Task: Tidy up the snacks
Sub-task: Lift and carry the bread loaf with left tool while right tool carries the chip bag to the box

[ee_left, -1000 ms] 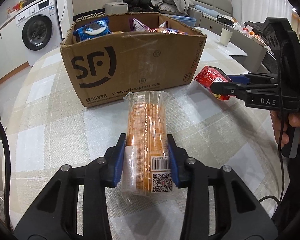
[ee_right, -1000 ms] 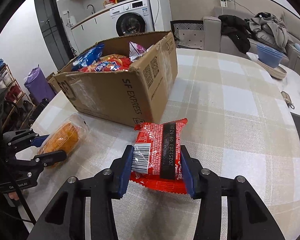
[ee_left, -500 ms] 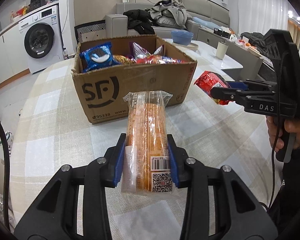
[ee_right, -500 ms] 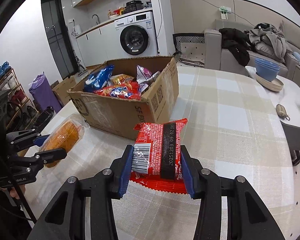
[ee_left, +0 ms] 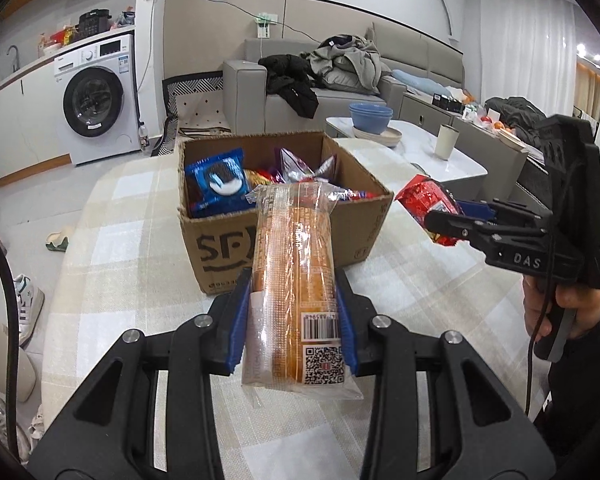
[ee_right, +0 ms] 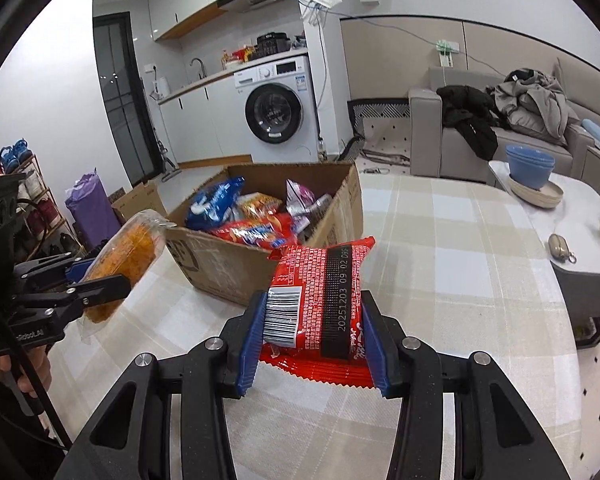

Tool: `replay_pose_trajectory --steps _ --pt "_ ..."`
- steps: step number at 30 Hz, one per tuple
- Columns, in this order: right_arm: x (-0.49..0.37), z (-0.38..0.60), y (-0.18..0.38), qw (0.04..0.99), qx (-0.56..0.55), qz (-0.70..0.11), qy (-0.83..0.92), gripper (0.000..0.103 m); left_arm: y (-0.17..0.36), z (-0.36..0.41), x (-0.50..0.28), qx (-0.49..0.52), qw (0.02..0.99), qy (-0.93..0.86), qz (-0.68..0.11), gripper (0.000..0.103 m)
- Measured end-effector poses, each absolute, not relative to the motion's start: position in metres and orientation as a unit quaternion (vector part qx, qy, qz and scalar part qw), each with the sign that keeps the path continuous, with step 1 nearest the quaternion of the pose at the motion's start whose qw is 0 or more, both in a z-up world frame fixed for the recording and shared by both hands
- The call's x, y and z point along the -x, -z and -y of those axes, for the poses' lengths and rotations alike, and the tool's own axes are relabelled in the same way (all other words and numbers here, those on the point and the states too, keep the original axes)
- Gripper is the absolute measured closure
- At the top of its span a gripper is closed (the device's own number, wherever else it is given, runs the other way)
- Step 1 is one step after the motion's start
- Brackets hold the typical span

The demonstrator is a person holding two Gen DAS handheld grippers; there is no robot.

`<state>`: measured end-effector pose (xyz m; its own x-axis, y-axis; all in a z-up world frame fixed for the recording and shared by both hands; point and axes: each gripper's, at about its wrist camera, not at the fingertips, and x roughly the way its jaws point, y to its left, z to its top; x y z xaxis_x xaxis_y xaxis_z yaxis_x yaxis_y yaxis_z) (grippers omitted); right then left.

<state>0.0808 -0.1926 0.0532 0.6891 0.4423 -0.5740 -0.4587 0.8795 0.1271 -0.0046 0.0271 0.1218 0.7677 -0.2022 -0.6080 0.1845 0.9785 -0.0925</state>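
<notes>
**Two Snack Packs Held Above the Box**

While both pairs of tongs were clamped, each held one pack clear of the desk: the left tongs (ee_left: 294,320) gripped a long clear-wrapped orange biscuit pack (ee_left: 296,280), and the right tongs (ee_right: 312,340) gripped a red foil snack packet (ee_right: 320,292). One open brown cardboard box (ee_left: 364,220) stood just beyond them on the checked beige-and-white cloth of the desk (ee_right: 440,260), with several snack bags inside, among them one blue cookie bag (ee_left: 218,182). Behind stood one white washing machine (ee_right: 276,108), a grey sofa (ee_left: 252,92) piled with clothes, and stacked blue bowls (ee_right: 530,166). The box read "SF"; the red packet showed "2025.12.03"; the right tongs' body read "DAS".
</notes>
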Motion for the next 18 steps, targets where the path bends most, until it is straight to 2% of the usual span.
replay_pose_trajectory --steps 10,18 --pt "-0.093 0.165 -0.072 0.926 0.026 -0.273 -0.26 0.058 -0.146 -0.038 -0.018 0.018 0.948 0.079 -0.308 0.069" --pt "-0.125 0.146 -0.069 0.924 0.025 -0.274 -0.266 0.058 -0.153 -0.047 -0.056 0.025 0.948 0.065 -0.31 0.069"
